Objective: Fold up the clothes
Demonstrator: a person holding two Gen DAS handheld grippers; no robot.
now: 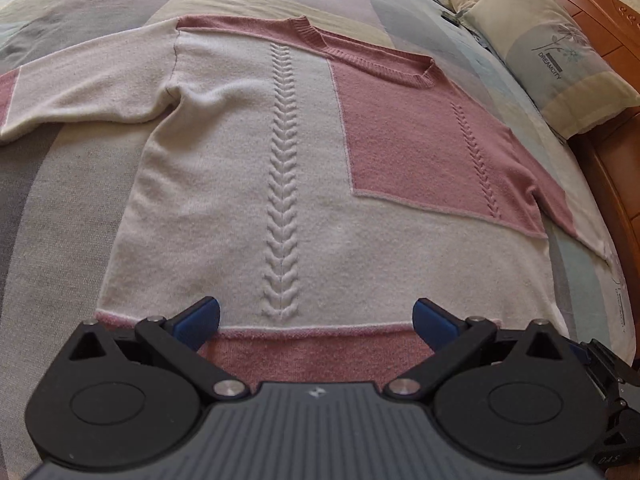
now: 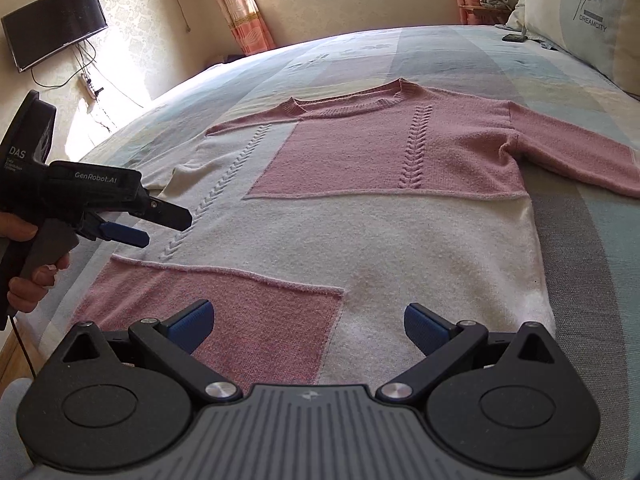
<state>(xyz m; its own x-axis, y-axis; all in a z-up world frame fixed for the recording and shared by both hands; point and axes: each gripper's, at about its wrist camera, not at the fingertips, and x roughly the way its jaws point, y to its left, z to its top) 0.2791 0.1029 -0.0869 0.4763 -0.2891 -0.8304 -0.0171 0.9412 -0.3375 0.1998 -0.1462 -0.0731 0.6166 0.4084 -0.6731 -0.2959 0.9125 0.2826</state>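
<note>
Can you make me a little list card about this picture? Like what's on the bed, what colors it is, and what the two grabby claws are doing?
clothing: sweater, spread flat, front up
colors: cream and pink blocks, pink neckline
sleeves: both stretched out sideways
surface: bed with pastel patchwork cover
left gripper: open, above the sweater's bottom hem
right gripper: open, above the hem, holding nothing
nearby: pillow at the bed's head
folding: not started yet

"DREAMCITY" on pillow [image 2: 580, 20]; "GenRobot.AI", "DAS" on left claw [image 2: 160, 224] body.
</note>
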